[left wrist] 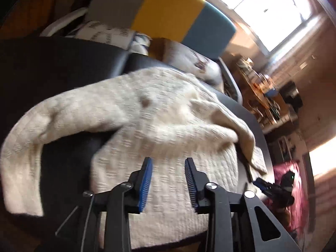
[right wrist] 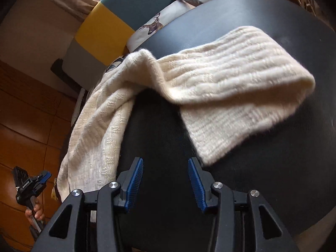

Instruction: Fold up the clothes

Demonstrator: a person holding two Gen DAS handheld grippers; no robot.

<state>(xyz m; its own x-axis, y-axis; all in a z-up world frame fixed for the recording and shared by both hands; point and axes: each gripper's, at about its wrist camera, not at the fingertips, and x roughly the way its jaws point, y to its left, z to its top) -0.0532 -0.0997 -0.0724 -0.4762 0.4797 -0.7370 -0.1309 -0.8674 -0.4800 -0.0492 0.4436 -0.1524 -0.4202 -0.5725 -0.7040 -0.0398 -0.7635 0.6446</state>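
Both tongs (left wrist: 168, 185) (right wrist: 166, 185) open, empty; sweater (left wrist: 147, 113) overhangs my counter (right wrist: 252, 16) edge, might slide off.

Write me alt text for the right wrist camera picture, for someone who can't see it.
A cream knitted sweater lies on a dark round table, one sleeve stretched toward the camera. The open right gripper, with blue finger pads, hovers over bare tabletop just short of the cuff. At lower left a hand holds the left gripper.

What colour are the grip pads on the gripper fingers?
Blue, ribbed pads on black fingers; clearest in the right wrist view.
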